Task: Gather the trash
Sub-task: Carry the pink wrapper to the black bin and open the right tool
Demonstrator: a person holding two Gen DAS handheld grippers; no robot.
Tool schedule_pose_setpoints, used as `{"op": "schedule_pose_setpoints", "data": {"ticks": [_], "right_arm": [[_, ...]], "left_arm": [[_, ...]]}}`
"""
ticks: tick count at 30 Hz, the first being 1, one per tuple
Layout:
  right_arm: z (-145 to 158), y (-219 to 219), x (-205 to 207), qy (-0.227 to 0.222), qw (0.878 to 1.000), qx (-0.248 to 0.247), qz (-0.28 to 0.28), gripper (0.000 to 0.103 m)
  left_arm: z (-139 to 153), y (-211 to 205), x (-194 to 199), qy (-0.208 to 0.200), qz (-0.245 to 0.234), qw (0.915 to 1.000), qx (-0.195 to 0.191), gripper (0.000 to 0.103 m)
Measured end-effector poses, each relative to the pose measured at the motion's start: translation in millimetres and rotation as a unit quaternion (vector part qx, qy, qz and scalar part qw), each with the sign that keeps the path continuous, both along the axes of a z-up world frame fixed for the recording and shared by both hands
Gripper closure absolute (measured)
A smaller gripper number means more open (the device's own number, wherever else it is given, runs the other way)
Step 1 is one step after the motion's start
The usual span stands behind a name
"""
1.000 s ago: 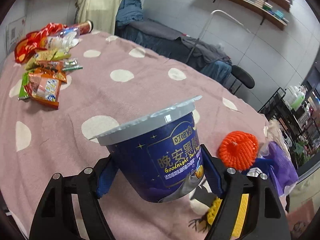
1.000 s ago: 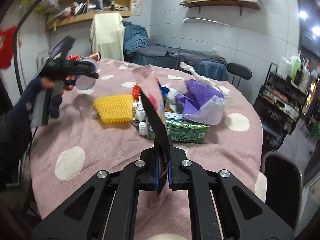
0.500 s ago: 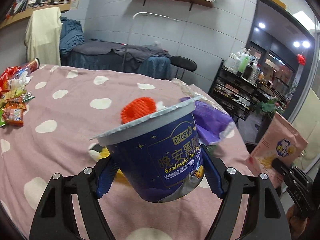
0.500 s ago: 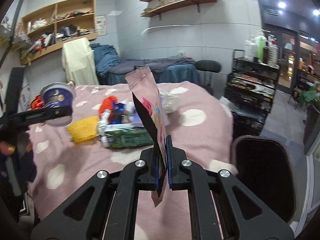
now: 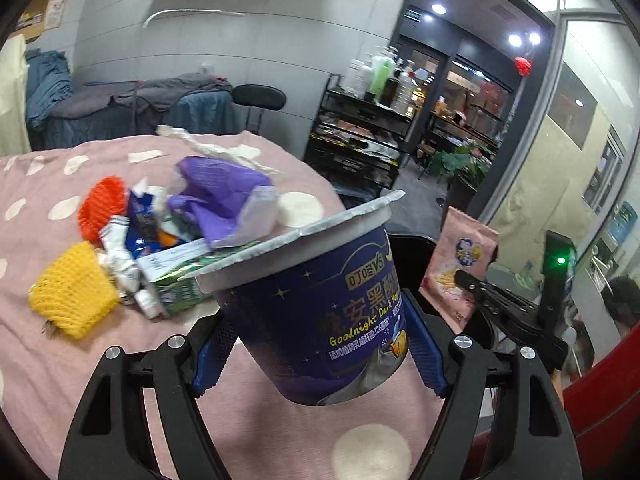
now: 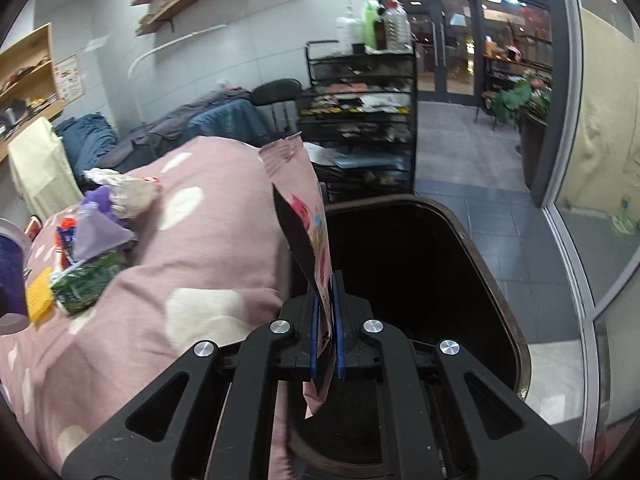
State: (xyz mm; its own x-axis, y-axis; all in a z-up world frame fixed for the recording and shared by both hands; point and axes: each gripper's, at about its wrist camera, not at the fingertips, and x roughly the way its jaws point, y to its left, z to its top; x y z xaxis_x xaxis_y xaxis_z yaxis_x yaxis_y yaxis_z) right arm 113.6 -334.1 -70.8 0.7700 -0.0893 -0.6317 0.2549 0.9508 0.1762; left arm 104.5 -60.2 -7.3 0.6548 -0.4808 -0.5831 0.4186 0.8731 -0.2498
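My left gripper (image 5: 320,354) is shut on a dark blue yogurt cup (image 5: 320,304) with a grey foil lid, held above the pink dotted tablecloth (image 5: 48,380) near the table's edge. My right gripper (image 6: 325,344) is shut on a pink snack bag (image 6: 304,216), held upright over the open black trash bin (image 6: 420,280) beside the table. The bag (image 5: 460,264) and the right gripper (image 5: 508,312) also show at the right of the left wrist view. A pile of trash (image 5: 168,232) lies on the table: yellow and orange foam nets, a green carton, a purple bag.
A black wire rack (image 6: 360,112) with bottles stands behind the bin. A chair (image 5: 260,98) and a bed with clothes (image 5: 120,108) are beyond the table. Glass doors and a tiled floor (image 6: 480,184) lie to the right.
Both grippers swung right, from the table's middle toward its edge. The right gripper with the pink bag now hangs over the bin. The left gripper with the cup followed toward it.
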Motion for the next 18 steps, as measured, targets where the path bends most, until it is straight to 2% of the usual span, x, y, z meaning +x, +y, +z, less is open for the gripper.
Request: {"op": "schedule_pose_setpoints", "data": {"ticks": [8, 18], "right_arm": [[-36.0, -28.1, 9.8, 0.047, 0.998, 0.026, -0.025, 0.095], [-70.4, -43.0, 25.2, 0.096, 0.993, 0.056, -0.040, 0.095]], "left_arm": [[-6.9, -44.9, 3.1, 0.001, -0.045, 0.9987, 0.022, 0.027], [-18.0, -74.5, 5.8, 0.022, -0.073, 0.9965, 0.035, 0.027]]}}
